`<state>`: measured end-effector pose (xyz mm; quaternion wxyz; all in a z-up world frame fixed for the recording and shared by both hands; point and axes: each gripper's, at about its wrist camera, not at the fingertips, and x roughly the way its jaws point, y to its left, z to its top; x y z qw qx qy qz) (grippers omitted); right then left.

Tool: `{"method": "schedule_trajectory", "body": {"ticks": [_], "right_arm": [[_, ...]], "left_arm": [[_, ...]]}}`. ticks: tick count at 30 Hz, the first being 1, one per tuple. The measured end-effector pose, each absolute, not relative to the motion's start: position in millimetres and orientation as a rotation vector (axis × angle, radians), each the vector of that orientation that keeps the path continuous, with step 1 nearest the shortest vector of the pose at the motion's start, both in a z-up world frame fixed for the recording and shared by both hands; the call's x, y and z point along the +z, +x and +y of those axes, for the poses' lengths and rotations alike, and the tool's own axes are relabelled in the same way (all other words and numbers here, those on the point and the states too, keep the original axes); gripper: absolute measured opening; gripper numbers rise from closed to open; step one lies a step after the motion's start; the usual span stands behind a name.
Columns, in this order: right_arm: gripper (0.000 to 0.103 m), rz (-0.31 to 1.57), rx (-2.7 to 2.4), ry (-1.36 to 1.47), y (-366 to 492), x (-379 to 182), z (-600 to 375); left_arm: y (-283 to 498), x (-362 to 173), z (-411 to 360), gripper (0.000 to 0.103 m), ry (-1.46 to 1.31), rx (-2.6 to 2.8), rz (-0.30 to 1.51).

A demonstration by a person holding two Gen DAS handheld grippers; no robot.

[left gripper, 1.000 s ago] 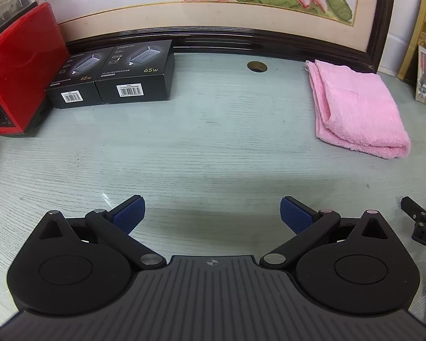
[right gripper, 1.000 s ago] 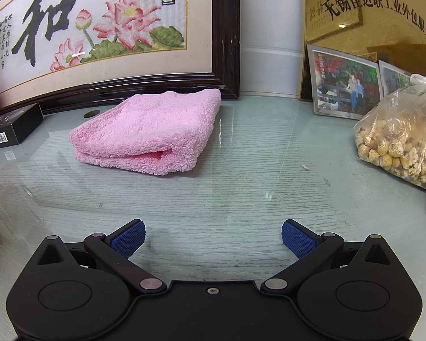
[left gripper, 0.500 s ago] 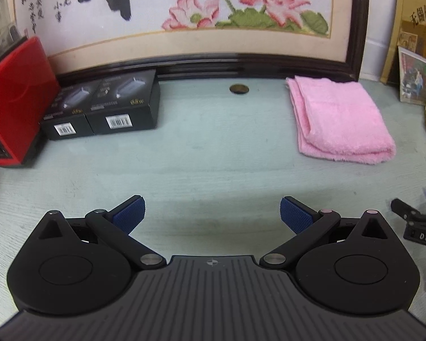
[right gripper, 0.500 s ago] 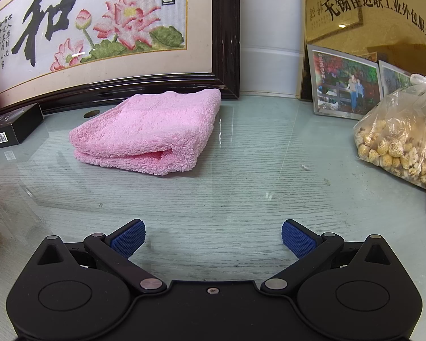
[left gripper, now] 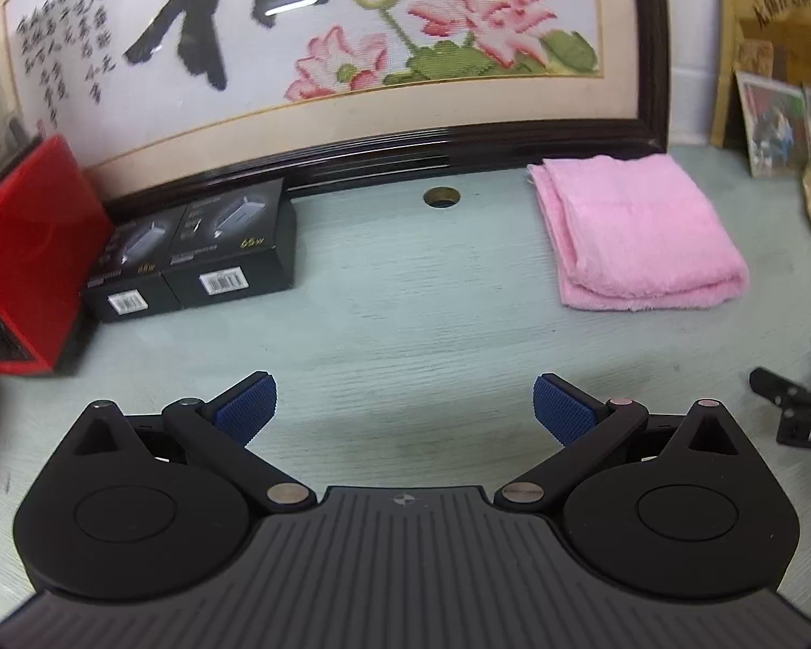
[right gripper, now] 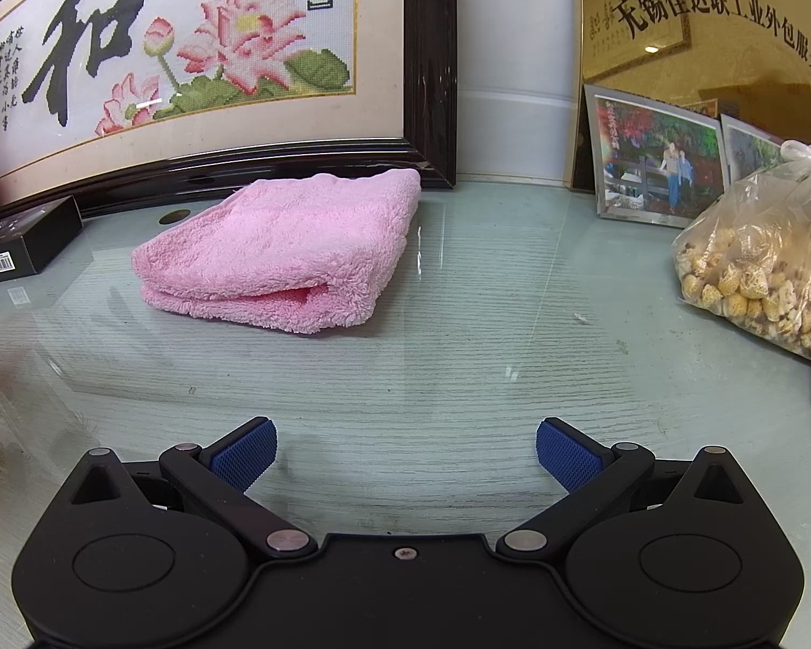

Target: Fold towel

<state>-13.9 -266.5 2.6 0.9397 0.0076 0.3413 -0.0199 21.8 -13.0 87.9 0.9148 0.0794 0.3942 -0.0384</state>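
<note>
A pink towel lies folded in a thick rectangle on the glass table top, at the back right in the left wrist view. In the right wrist view the towel is ahead and a little left, its folded edge facing me. My left gripper is open and empty, well short of the towel and to its left. My right gripper is open and empty, low over the table in front of the towel. Part of the right gripper shows at the right edge of the left wrist view.
A framed lotus embroidery leans along the back. Two black boxes and a red box stand at the back left. Framed photos and a plastic bag of nuts sit at the right. A round hole is in the table.
The left gripper has pulled back and tilted up, so the towel and boxes sit lower and farther in its view. The right gripper and the towel have not moved.
</note>
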Motion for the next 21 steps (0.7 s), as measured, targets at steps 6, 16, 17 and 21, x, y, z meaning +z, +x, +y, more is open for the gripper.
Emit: {"method": "schedule_trajectory", "body": {"ticks": [6,16,17,21], "right_arm": [[0.102,0.697,-0.041,0.015,-14,3,-267],[0.102,0.697,-0.041,0.015,-14,2,-267],[0.102,0.697,-0.041,0.015,-14,2,-267],[0.102,0.697,-0.041,0.015,-14,2,-267]], "left_arm": [[24,89,-9,0.103,0.117,-0.100,0.831],[32,94,14,0.103,0.028,-0.061,0.843],[32,94,14,0.103,0.048,-0.044,0.839],[34,95,15,0.103,0.087,-0.006,0.835]]}}
